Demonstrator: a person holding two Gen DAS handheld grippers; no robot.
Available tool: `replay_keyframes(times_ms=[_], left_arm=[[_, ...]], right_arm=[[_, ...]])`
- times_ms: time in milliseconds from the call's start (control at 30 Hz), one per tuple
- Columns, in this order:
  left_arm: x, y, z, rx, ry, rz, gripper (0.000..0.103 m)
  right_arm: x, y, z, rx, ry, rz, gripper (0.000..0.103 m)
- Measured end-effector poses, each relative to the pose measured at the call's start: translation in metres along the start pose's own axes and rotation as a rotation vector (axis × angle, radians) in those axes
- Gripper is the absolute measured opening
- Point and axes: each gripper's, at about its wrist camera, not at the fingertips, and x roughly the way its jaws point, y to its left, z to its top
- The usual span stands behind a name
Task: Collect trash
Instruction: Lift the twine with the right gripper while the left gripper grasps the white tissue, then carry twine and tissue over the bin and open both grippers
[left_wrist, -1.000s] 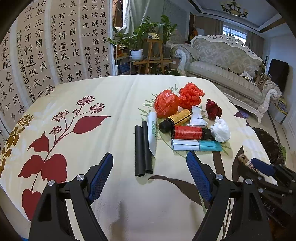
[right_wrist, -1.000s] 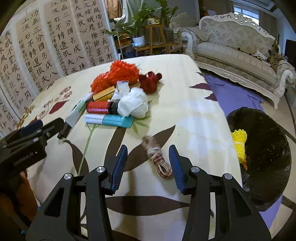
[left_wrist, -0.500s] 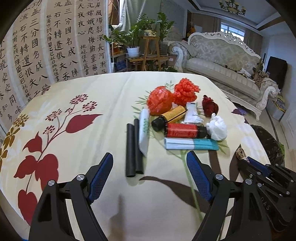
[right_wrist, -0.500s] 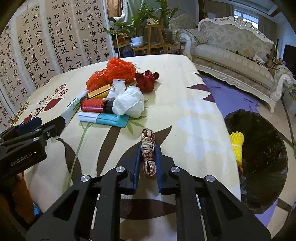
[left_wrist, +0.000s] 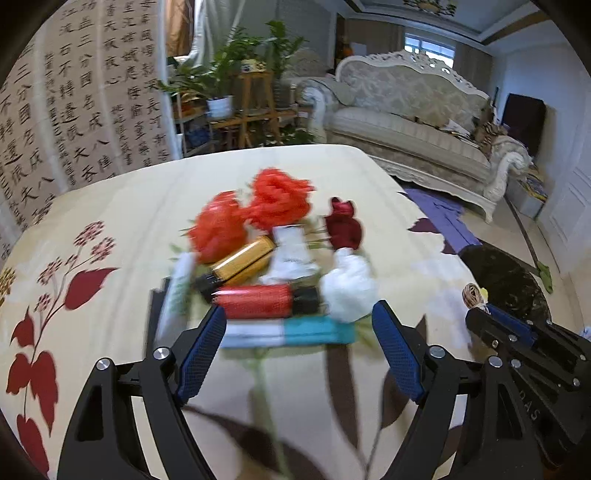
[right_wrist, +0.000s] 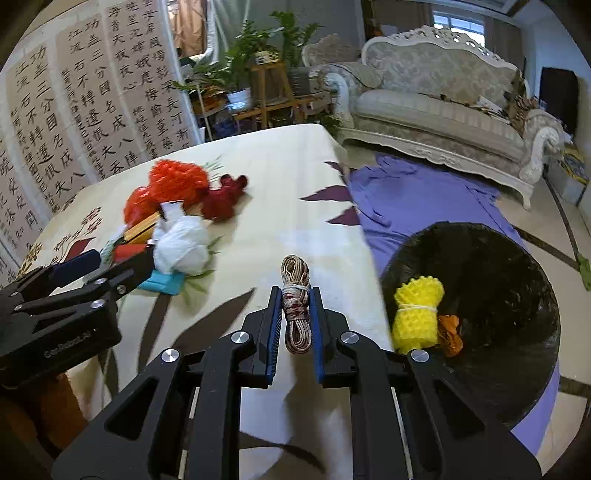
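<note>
My right gripper (right_wrist: 295, 293) is shut on a brown coil of cord (right_wrist: 295, 306) and holds it above the table's right edge, just left of the black-lined bin (right_wrist: 498, 295). My left gripper (left_wrist: 299, 325) hovers low at the near side of the trash pile with its jaws closing. A teal-and-white tube (left_wrist: 288, 332) lies between its fingertips, untouched by the pads. Just behind the tube are a red bottle (left_wrist: 258, 301), a yellow bottle (left_wrist: 243, 260), a crumpled white bag (left_wrist: 349, 288), orange-red mesh bundles (left_wrist: 258, 214) and a dark red bundle (left_wrist: 343, 225).
The bin holds a yellow bundle (right_wrist: 417, 314) and an orange scrap (right_wrist: 448, 334). Black tubes (left_wrist: 155, 314) and a white tube (left_wrist: 177, 291) lie left of the pile. A purple cloth (right_wrist: 406, 195) covers the floor before a sofa (right_wrist: 443, 103). A calligraphy screen (right_wrist: 74, 110) stands behind the table.
My right gripper closed on the coil of cord, lifted it and carried it right toward the bin. My left gripper slid right until the pile sat between its fingers.
</note>
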Motion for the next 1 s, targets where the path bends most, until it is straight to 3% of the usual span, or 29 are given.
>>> replay_keyframes(times_ms=[233, 400, 633, 1000], left_arm=[[0.018, -0.024, 0.006, 0.057, 0.023, 0.006, 0.061], [0.021, -0.029, 0.007, 0.078, 0.020, -0.001, 0.031], [0.012, -0.033, 0.006, 0.084, -0.015, 0.004, 0.028], [-0.013, -0.086, 0.010, 0.153, -0.059, -0.146, 0.028]], right_arm=[[0.001, -0.024, 0.000, 0.048, -0.003, -0.005, 0.015], [0.003, -0.036, -0.001, 0.070, -0.001, -0.006, 0.015], [-0.001, -0.046, -0.002, 0.089, -0.009, -0.019, 0.015], [-0.032, -0.087, -0.007, 0.149, -0.053, -0.130, 0.015]])
